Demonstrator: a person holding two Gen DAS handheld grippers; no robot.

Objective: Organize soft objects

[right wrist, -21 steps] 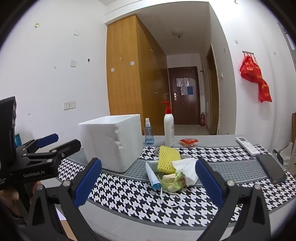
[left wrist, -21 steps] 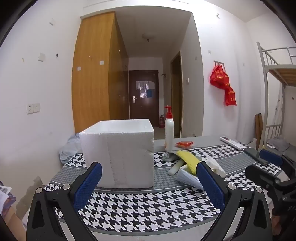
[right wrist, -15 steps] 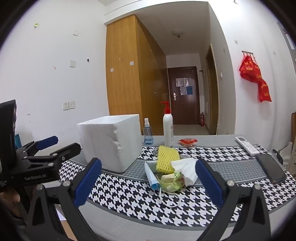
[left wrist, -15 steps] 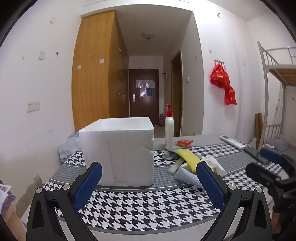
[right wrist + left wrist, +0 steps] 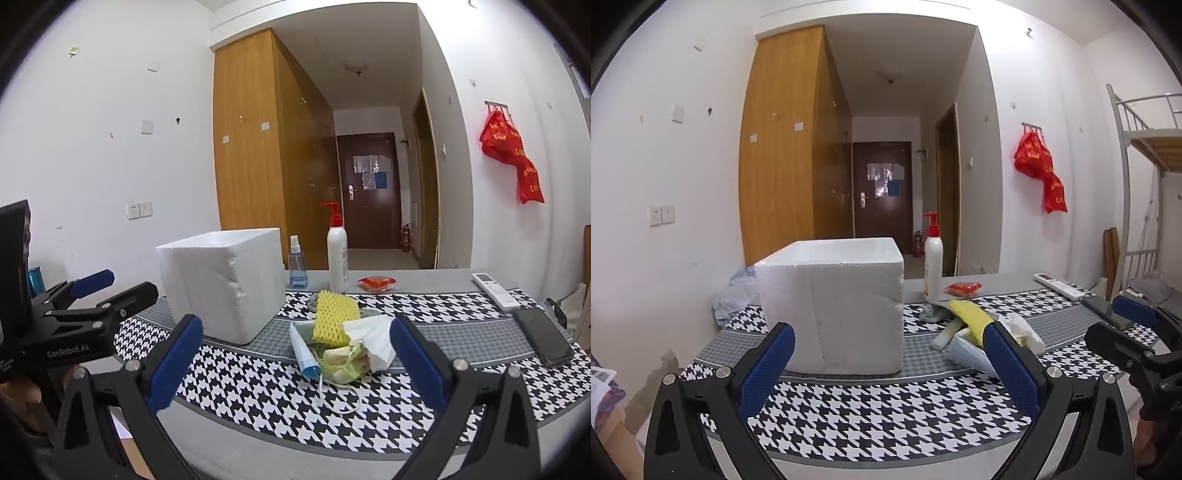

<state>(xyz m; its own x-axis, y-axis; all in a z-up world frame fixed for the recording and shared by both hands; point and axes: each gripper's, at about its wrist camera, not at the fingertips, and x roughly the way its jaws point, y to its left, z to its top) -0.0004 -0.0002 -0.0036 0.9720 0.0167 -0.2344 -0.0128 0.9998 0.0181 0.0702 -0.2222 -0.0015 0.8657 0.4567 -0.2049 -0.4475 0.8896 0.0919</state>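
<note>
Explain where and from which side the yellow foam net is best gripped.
Probably its upper edge, from above and the front: the yellow foam net stands tilted atop the pile, top free, its base tucked among the tissue and face mask. Soft mesh should compress between the fingers.

The box [image 5: 834, 306] was rough white foam, crumbled at one edge. A woven houndstooth cloth [image 5: 258, 387] covered the worktop. The yellow net sleeve [image 5: 334, 317] looked like spongy foam mesh, the tissue [image 5: 373, 341] soft crumpled paper. The pump bottle [image 5: 338, 258] was smooth plastic, the wardrobe [image 5: 783, 147] matt wood.
</note>
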